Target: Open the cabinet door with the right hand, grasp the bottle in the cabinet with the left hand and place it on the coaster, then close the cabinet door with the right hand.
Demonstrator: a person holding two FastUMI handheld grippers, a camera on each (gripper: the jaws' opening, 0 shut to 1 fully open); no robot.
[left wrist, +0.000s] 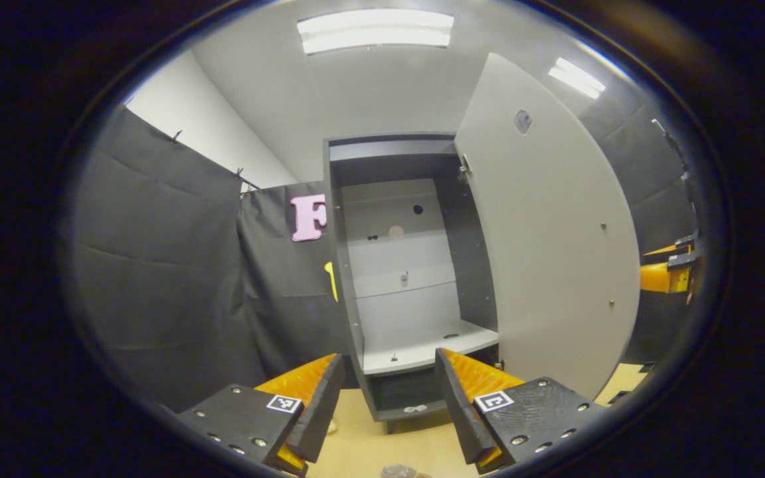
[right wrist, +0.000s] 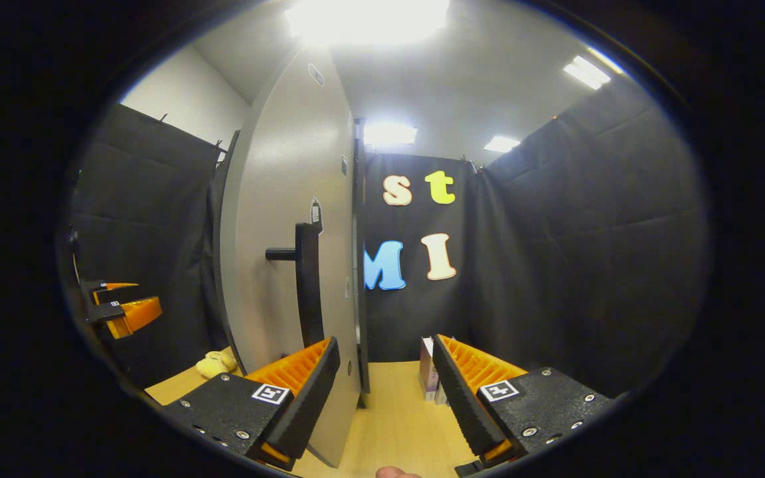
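Plainly, we read no brand or wording on anything: the small stickers on the cabinet door (right wrist: 283,219) are too tiny to make out, and the square black-and-white markers on our finger mounts carry only a pattern. In the left gripper view our left hand-held gripper (left wrist: 389,405) is spread wide with nothing between its fingers, facing the open cabinet (left wrist: 409,279), whose pale shelf (left wrist: 422,352) sits just beyond the fingertips. We cannot tell where the bottle is; a rounded dark object (left wrist: 399,472) shows at the bottom edge of that view on the wooden counter (left wrist: 382,445), too cut off to identify. The door (left wrist: 548,232) stands swung out to the right, with the other hand-held gripper (left wrist: 668,269) past its far edge. In the right gripper view our right hand-held gripper (right wrist: 382,398) is likewise spread and holding nothing, with the door's edge just ahead of its left finger and the dark bar handle (right wrist: 308,285) above that finger. A small yellow item (right wrist: 216,363) lies on the counter left of the door.
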